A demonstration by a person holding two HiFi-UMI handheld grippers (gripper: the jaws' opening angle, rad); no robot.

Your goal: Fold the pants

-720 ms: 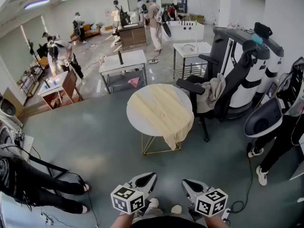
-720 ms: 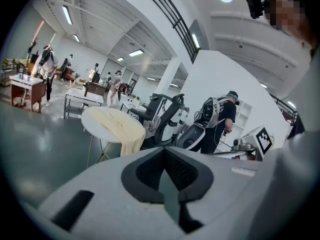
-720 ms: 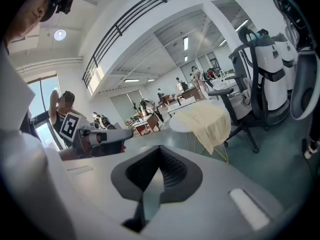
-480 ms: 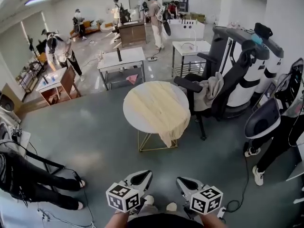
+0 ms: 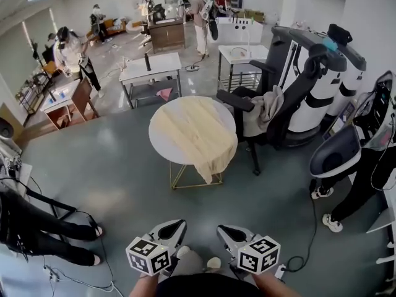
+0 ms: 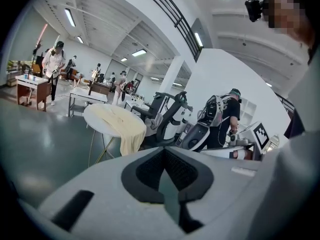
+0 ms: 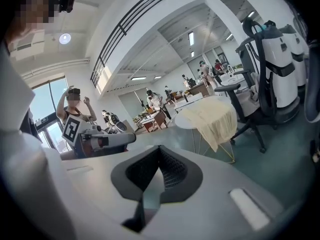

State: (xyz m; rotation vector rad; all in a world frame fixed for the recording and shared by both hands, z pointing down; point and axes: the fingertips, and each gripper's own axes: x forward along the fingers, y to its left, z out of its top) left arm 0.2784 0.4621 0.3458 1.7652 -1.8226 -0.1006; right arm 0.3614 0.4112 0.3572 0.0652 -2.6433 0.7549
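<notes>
Pale yellow pants (image 5: 199,136) lie spread over a round white table (image 5: 159,140) in the middle of the room, one end hanging over its near right edge. They show too in the left gripper view, pants (image 6: 120,124), and in the right gripper view, pants (image 7: 212,116). My left gripper (image 5: 172,229) and right gripper (image 5: 228,232) are held low at the bottom of the head view, well short of the table, both shut and empty. Their jaws meet in a closed seam in both gripper views.
A black office chair (image 5: 272,113) with grey cloth on it stands right of the table, with large white machines (image 5: 334,79) behind. A seated person's legs (image 5: 43,231) stretch in at the left, another person (image 5: 356,178) stands at the right. A cable (image 5: 306,252) lies on the floor.
The table and room have slid left and slightly up in the head view. Both grippers have dropped lower and a little left in it, still shut.
</notes>
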